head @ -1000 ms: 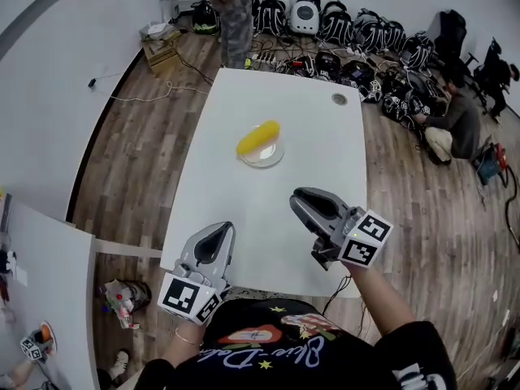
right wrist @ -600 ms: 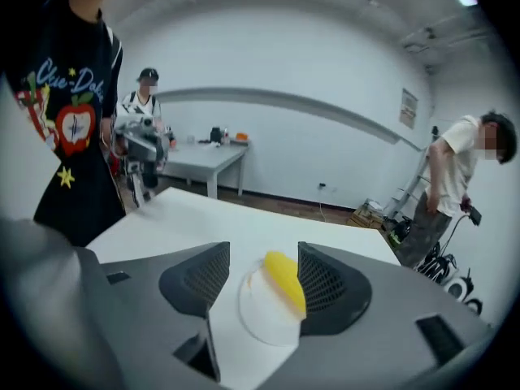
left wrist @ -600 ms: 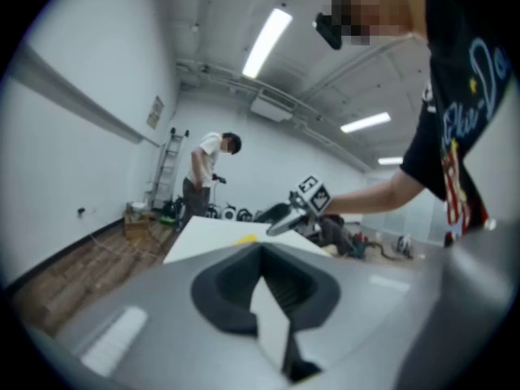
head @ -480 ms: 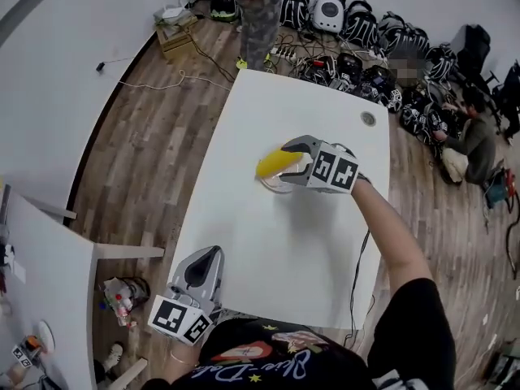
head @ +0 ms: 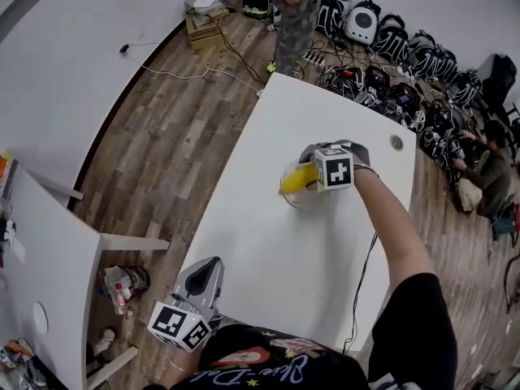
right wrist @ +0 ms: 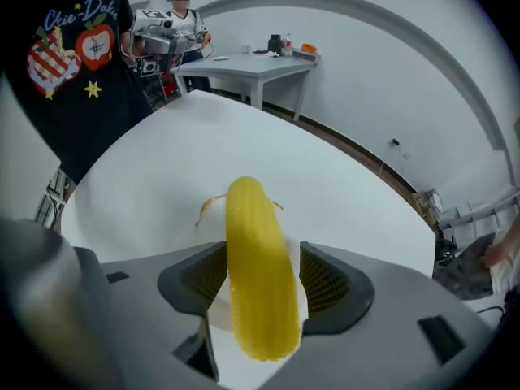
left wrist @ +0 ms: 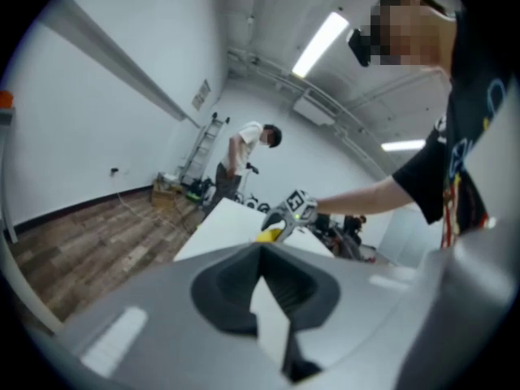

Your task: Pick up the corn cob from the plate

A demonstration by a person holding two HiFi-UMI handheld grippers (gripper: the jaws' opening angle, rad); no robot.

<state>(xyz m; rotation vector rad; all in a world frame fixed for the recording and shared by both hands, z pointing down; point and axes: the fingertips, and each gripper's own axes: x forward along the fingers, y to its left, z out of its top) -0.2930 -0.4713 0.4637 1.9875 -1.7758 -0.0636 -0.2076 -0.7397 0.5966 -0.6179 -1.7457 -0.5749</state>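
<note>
Stands at the end of the approach, by the look of things, with the grasp itself not yet made. Right gripper (head: 309, 171) tipped steeply down over the corn cob (head: 296, 179), jaws at their widest after just now opening out. Cob between the pads (right wrist: 327, 279) but not pinched: in the right gripper view, slivers of pale plate (head: 301, 205) in the gaps on both sides. Left gripper (head: 209, 264) low at the near edge of the table (head: 268, 246), well apart from the plate, jaws together on nothing.

Calls next for a squeeze across the cob's middle, then a straight lift clear of the plate. Probably wants the jaws kept square to the cob's long axis, as now, so that both pads meet the rounded flanks together. Hard to tell from the head view how far the tips hang above the plate, so possibly a little more descent first.

Bright, even yellow, with fine regular rows of kernels along its whole length and a gentle bow from end to end. Rounded at both ends and glossy enough to suggest a moulded toy. Lies across the small clear plate near the table's middle, one end reaching past the rim. Likely to roll or slip under an off-centre pinch.
</note>
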